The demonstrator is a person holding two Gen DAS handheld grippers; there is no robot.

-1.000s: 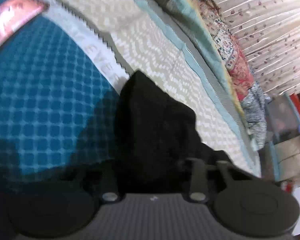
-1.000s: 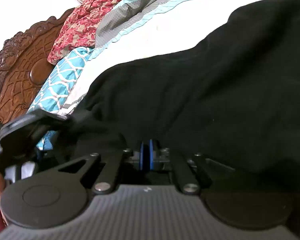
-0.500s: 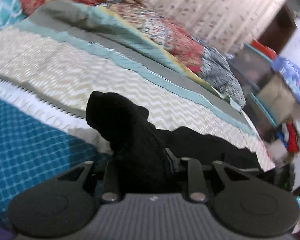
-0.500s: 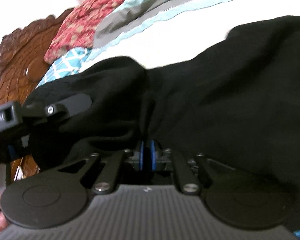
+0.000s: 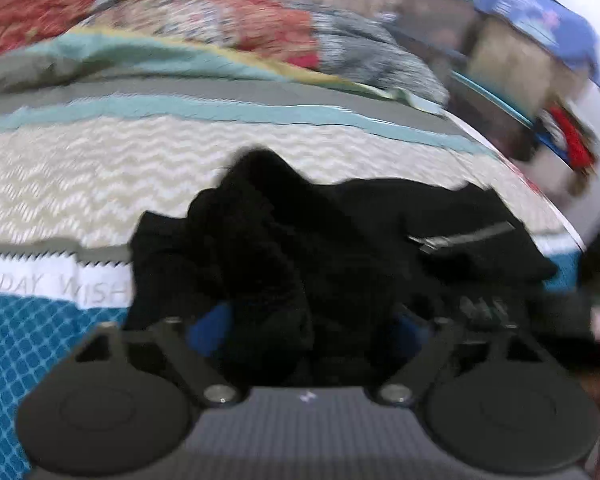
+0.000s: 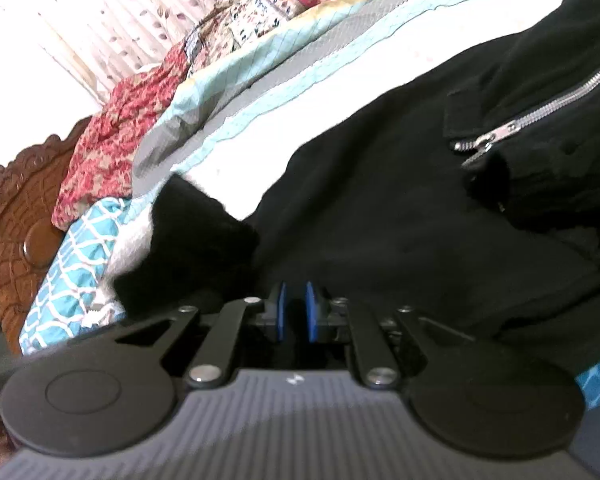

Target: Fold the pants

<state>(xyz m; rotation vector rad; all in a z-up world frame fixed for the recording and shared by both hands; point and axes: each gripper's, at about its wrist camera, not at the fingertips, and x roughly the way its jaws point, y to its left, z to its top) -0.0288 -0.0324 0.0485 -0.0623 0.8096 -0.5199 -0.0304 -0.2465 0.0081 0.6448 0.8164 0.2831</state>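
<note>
The black pants [image 5: 340, 232] lie bunched on the bed, with a silver zipper [image 5: 460, 238] showing at the right. In the left wrist view my left gripper [image 5: 304, 332] is open, its blue pads [image 5: 210, 330] wide apart with a heap of the black cloth between them. In the right wrist view the pants [image 6: 400, 208] fill the frame, zipper [image 6: 540, 116] at upper right. My right gripper [image 6: 294, 312] has its blue pads [image 6: 281, 312] close together with a narrow gap. Dark cloth sits at the pads; I cannot tell if it is pinched.
The bed has a cream zigzag spread [image 5: 100, 168] with a teal checked band [image 5: 28, 340] at the near side. A folded quilt and patterned cloths [image 5: 220, 24] lie along the far side. Stacked boxes [image 5: 512, 64] stand beyond the bed's right end. A carved wooden headboard [image 6: 12, 220] is at the left.
My left gripper has opened, letting go of the raised pants leg, which has dropped into a heap. Both views have swung towards the zipper end.
</note>
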